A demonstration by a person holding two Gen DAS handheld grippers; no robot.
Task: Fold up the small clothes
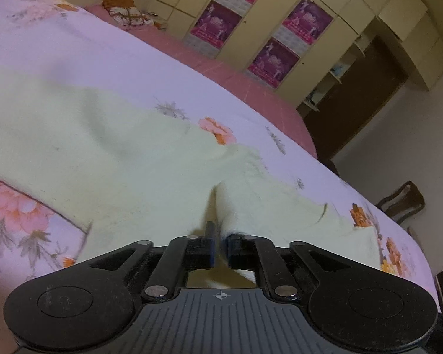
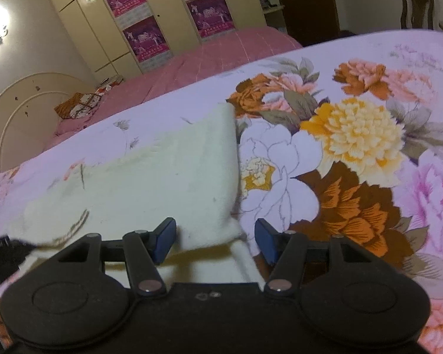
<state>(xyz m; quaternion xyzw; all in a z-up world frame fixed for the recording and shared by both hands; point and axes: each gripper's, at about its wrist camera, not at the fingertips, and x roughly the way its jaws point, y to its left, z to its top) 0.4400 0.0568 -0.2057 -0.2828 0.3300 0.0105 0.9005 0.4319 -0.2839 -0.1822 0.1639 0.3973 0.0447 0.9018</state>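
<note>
A small cream garment (image 1: 103,147) lies spread on a floral bedsheet (image 1: 73,47). My left gripper (image 1: 220,247) is shut on a pinched fold of the cream garment, which rises in a ridge just ahead of the fingers. In the right wrist view the same garment (image 2: 162,177) lies flat, its corner reaching between my fingers. My right gripper (image 2: 215,242) is open, its blue pads (image 2: 164,240) apart on either side of that corner.
The sheet (image 2: 354,147) covers a bed with a pink cover (image 1: 236,82) behind it. A patterned cushion (image 1: 127,11) lies at the head end. A wardrobe with purple posters (image 1: 262,23) stands behind. A wooden chair (image 2: 418,6) stands beyond the bed's edge.
</note>
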